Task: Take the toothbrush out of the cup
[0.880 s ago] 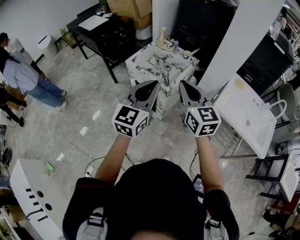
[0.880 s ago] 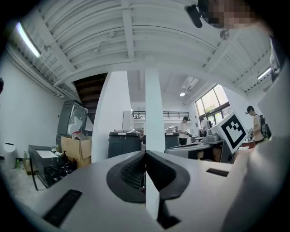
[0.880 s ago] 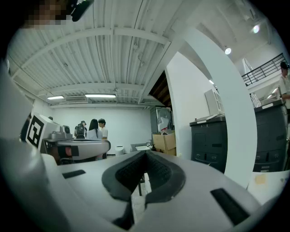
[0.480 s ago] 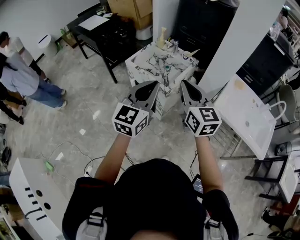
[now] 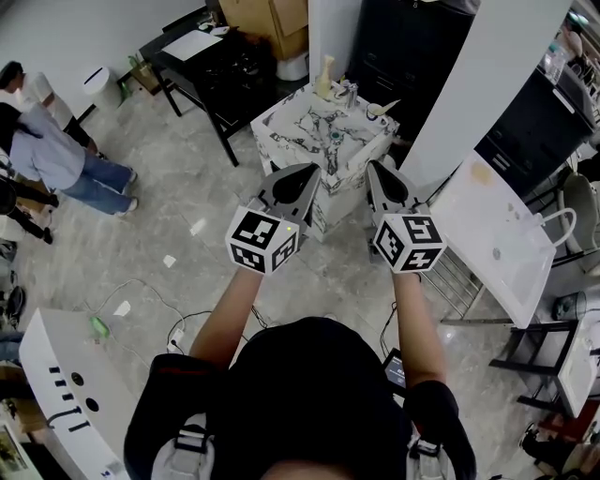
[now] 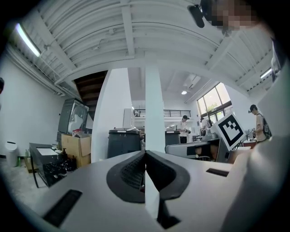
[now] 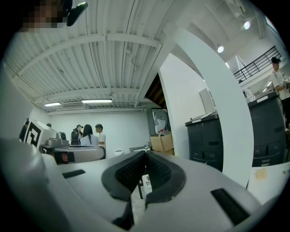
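Note:
A small marble-topped table [image 5: 300,141] stands ahead of me on the floor. It carries a small dark cup-like thing [image 5: 335,135], a pale bottle [image 5: 325,73] and a few small items; a toothbrush is too small to make out. My left gripper [image 5: 310,170] and right gripper [image 5: 371,167] are held level side by side in front of the table's near edge, short of its top. Both are shut with nothing between the jaws. In the left gripper view my left gripper [image 6: 145,152] points at a white pillar [image 6: 154,108]. In the right gripper view my right gripper [image 7: 145,152] points into the room.
A black table [image 5: 202,61] and cardboard boxes [image 5: 267,14] stand behind the marble table. A white pillar [image 5: 469,84] and a white sink unit [image 5: 492,230] are at the right. People [image 5: 52,155] stand at the left. Cables [image 5: 141,300] lie on the floor.
Both grippers stay shut and almost in place; the right one has drifted slightly right. The people at the left have shifted a little.

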### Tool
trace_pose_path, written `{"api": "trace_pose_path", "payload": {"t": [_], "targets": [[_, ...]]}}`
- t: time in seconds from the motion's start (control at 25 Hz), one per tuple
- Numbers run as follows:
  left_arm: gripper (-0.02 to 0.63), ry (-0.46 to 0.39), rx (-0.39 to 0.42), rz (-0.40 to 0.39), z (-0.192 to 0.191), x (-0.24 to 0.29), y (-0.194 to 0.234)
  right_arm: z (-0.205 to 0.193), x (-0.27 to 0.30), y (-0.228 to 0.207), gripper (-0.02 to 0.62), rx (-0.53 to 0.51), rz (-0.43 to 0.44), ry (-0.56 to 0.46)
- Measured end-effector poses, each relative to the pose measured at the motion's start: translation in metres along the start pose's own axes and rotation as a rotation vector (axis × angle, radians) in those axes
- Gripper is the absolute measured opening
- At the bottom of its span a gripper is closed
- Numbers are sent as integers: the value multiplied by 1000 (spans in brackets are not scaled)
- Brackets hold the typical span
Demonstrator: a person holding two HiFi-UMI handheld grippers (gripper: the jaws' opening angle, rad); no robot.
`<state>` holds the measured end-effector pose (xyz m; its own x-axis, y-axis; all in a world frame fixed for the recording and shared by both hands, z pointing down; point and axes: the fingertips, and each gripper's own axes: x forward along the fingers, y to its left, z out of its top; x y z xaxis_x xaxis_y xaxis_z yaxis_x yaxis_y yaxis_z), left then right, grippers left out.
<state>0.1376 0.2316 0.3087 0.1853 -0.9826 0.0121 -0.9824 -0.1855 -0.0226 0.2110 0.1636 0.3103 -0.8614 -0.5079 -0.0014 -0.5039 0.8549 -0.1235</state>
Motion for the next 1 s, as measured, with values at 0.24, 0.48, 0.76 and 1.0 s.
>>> {"api": "trace_pose_path", "payload": {"t": [0.24,0.48,0.76,1.0], "targets": [[12,17,5,24,-3,16,-10,1,-2,-18,35,8,27,-2],[12,20,12,39,-8,32,-23,-5,-8,-35,35,-1,50,0],[12,25,12,59,-11,43,-23,-10,0,-43,35,-22,72,8],[12,17,12,68,-12,58,-14,-13,14,-53,35,-22,85,14]]}}
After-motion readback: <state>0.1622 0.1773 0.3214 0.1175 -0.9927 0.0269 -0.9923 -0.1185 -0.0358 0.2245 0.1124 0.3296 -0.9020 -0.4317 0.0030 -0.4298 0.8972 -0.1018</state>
